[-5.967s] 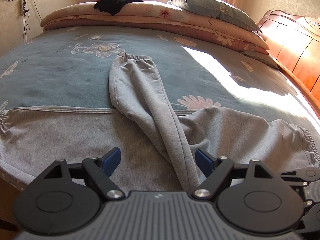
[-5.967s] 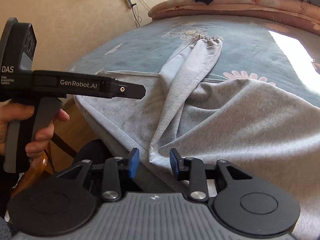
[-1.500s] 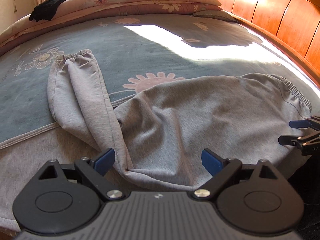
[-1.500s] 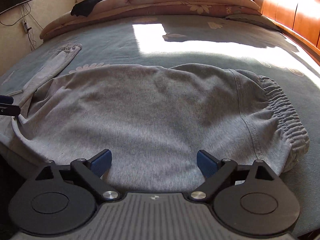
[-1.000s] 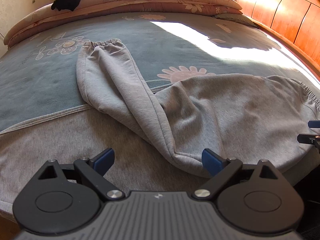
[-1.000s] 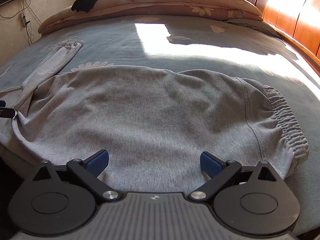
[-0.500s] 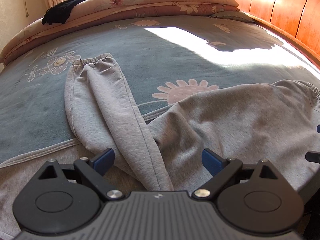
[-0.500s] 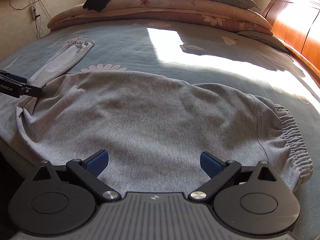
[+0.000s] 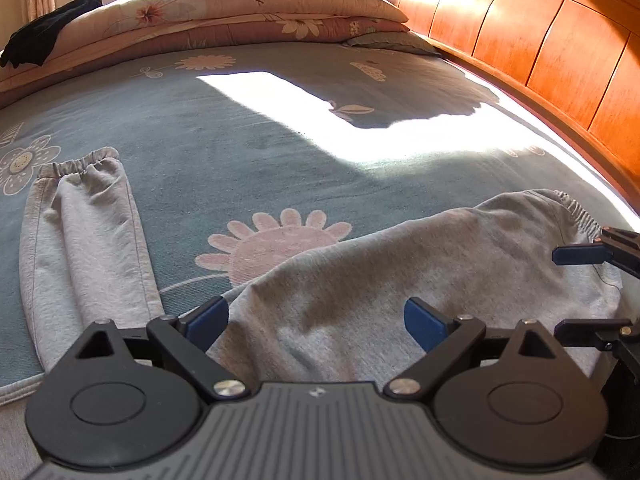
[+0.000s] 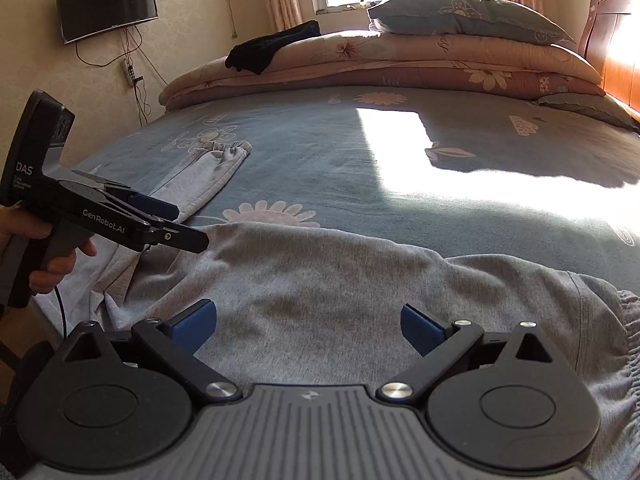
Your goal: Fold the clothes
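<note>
Grey sweatpants [image 9: 400,280] lie flat along the near edge of the bed. One leg [image 9: 88,240] is turned back toward the pillows, its cuff [image 9: 80,164] on the blue cover. My left gripper [image 9: 316,318] hovers open over the seat area, beside the base of that leg, holding nothing. My right gripper [image 10: 308,322] is open just above the pants [image 10: 360,288], with the elastic waistband [image 10: 624,340] to its right. The left gripper [image 10: 188,224] shows in the right wrist view, held by a hand [image 10: 52,268]. The open right gripper [image 9: 592,292] shows by the waistband in the left wrist view.
Folded quilts [image 10: 400,60] with a pillow [image 10: 460,16] and a black garment [image 10: 276,46] are stacked at the far side. A wooden headboard [image 9: 540,52] runs along the right. A bright sun patch [image 9: 360,120] crosses the blue flowered cover. The bed's edge is right below the grippers.
Six seconds ago the right gripper was nearly shut at the leg fold; now it is wide open near the waistband. Lately the left gripper swung right over the seat.
</note>
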### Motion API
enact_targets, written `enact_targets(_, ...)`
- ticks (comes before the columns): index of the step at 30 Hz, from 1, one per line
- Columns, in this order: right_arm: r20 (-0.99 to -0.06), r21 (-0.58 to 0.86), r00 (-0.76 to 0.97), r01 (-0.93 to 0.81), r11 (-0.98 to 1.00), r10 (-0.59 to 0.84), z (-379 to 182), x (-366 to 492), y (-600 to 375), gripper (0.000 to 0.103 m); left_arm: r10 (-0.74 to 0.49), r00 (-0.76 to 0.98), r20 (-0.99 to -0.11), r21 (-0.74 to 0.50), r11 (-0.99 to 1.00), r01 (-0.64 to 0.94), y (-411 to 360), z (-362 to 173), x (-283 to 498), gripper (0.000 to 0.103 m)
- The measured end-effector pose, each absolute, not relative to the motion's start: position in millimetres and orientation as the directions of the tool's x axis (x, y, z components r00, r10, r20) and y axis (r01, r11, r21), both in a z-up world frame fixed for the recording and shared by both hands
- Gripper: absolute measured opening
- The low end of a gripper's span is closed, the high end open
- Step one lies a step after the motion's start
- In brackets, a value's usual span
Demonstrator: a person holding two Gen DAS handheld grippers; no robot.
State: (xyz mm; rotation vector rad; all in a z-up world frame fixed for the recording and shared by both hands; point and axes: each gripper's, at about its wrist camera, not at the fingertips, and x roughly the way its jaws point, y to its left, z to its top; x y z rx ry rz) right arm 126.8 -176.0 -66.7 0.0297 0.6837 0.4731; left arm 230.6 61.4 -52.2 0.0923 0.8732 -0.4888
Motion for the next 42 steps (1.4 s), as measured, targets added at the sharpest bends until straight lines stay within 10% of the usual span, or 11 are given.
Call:
enact_targets(9, -0.655, 0.227, 0.486, -0.605, 0.763, 0.579, -66, 236, -173, 0.101, -0.435, 0.288, -0.853, -0.251, 0.826, 0.504, 51, -69, 304, 0.094)
enact_targets(15, -0.692, 0.473, 0.354, -0.437, 0.765, 0.629, -73, 275, -173, 0.101, -0.501, 0.165, -0.849, -0.431, 0.839, 0.331, 87, -60, 309, 0.094)
enact_targets(25, -0.793, 0.475, 0.224, -0.355, 0.805, 0.566, -24, 290, -133, 0.101, -0.535, -0.067, -0.842, -0.529, 0.793, 0.302, 97, -79, 349, 0.094)
enact_targets(42, -0.773, 0.568, 0.035, -0.406, 0.716, 0.633, -37, 326, -120, 0.102, -0.786, -0.330, -0.523, -0.852, 0.489, 0.184, 77, -92, 383, 0.100)
